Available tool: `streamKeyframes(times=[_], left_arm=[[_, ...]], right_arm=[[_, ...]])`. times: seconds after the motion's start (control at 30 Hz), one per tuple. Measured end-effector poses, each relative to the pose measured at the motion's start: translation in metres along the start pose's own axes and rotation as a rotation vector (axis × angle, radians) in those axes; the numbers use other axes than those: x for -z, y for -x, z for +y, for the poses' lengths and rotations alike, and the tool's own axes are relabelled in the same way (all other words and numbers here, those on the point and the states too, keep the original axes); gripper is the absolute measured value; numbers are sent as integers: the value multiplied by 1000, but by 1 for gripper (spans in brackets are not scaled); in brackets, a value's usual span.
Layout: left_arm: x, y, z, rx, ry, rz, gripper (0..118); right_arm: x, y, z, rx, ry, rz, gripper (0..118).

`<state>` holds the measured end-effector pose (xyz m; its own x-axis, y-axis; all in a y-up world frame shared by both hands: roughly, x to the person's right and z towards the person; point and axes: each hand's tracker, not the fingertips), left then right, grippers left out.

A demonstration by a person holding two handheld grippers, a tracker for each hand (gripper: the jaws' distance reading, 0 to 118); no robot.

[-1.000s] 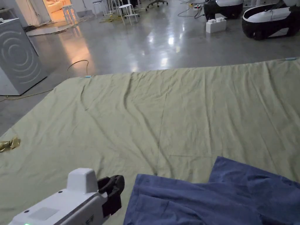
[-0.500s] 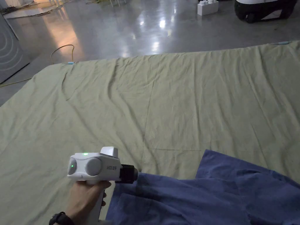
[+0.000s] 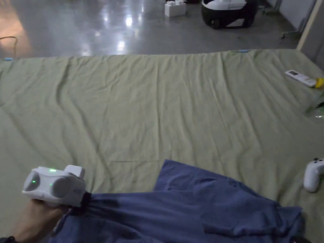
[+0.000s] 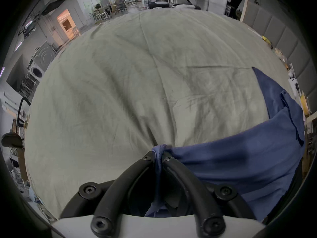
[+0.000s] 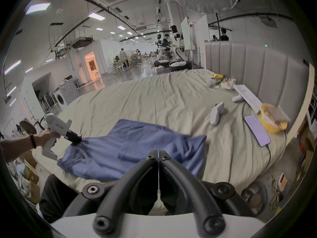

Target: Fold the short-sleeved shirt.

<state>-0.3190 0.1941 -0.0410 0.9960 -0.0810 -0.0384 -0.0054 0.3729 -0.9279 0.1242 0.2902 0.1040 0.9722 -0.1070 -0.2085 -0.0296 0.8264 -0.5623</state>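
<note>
The blue shirt (image 3: 190,205) lies rumpled on the near edge of the bed sheet (image 3: 158,104), one corner pointing away from the person and the body bunched toward the right. The left gripper (image 4: 158,155) has its jaws clamped on a thin bunch of the shirt's edge, the cloth pulled taut from that pinch. The right gripper (image 5: 158,153) has its jaws together with nothing between them, held above the near side of the shirt.

The main risk is that narrow pinch slipping (only a small gather of hem sits between the jaws), so a hard tug to spread the shirt would likely pull it free and leave the cloth more crumpled. Pulling from one side alone may drag the whole shirt across the sheet instead of flattening it, and the sheet itself could wrinkle up beneath. A white controller (image 3: 313,174) and a phone (image 5: 256,130) lie on the bed to the right; a wide sweep of cloth could catch them.
</note>
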Motion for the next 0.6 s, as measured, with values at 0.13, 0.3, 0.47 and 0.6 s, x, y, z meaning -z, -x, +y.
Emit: streamKeyframes(times=[0.13,0.3,0.47,0.6], left_arm=[[1,7,18,-60,65,-31,7],[-4,1,23,-48,87,-31,7],[-5,4,23,-47,59,7,7],[-7,9,20,-59,65,-25,7]], right_arm=[[73,-24,48,-75,83,90,50],[195,-27,95,-165,233,75,84],[296,-24,85,-291,513,93,83],[312,-19,55,-399,569,94,82]])
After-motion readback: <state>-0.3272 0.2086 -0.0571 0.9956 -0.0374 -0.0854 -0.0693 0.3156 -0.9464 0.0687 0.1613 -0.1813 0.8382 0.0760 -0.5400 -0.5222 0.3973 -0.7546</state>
